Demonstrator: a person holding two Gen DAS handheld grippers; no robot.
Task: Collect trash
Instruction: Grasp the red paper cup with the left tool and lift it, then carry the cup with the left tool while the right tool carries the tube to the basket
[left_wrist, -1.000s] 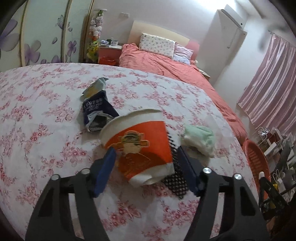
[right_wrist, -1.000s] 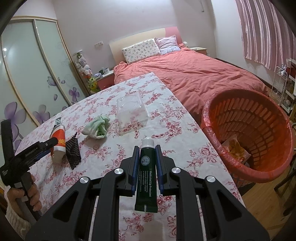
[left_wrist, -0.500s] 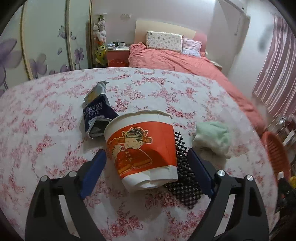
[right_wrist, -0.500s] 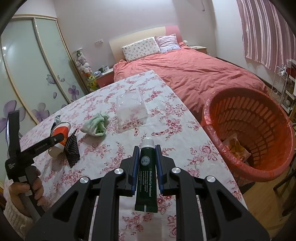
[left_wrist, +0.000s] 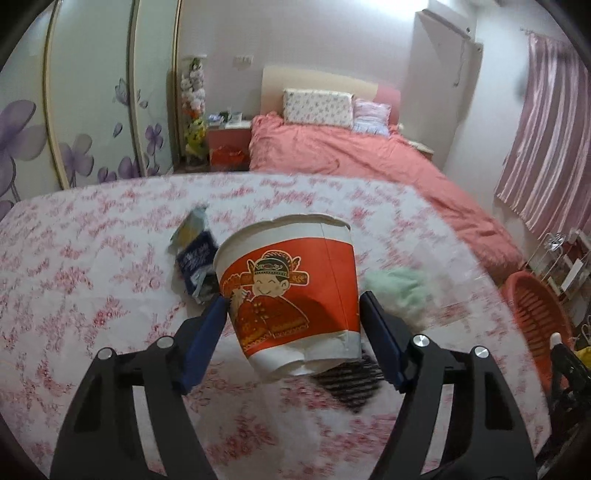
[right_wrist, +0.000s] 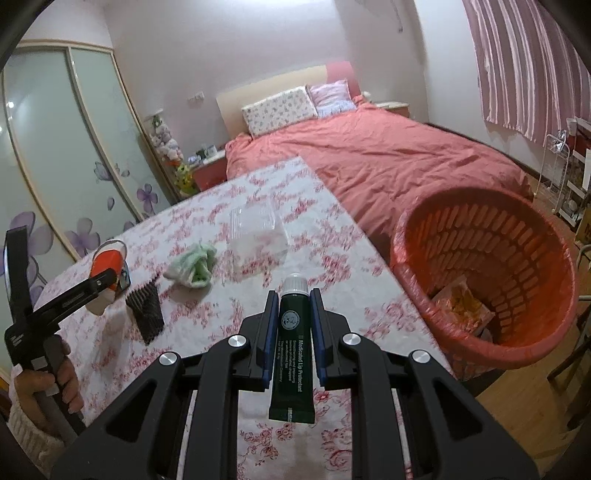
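Observation:
An orange and white paper noodle cup (left_wrist: 295, 280) with a cartoon figure sits between the blue pads of my left gripper (left_wrist: 291, 301). The jaws are closing and both pads touch its sides. The cup hangs tilted just above the floral table (left_wrist: 92, 295). The right wrist view shows the same cup (right_wrist: 107, 264) at far left in the left gripper (right_wrist: 110, 275), a hand below it. My right gripper (right_wrist: 294, 295) is shut on a dark green tube (right_wrist: 293, 332) with a white cap, held over the table's near edge. The orange basket (right_wrist: 476, 194) stands at the right.
On the table lie a blue wrapper (left_wrist: 194, 254), a green cloth (right_wrist: 194, 264), a black checkered mat (right_wrist: 146, 314) and a clear plastic box (right_wrist: 256, 236). A yellow wrapper (right_wrist: 461, 306) lies inside the basket. A pink bed (right_wrist: 388, 155) stands beyond the table.
The left jaws spread wide around the cup, then closed onto its sides. The cup has come up off the table and stands more upright. The right gripper and its tube have kept still.

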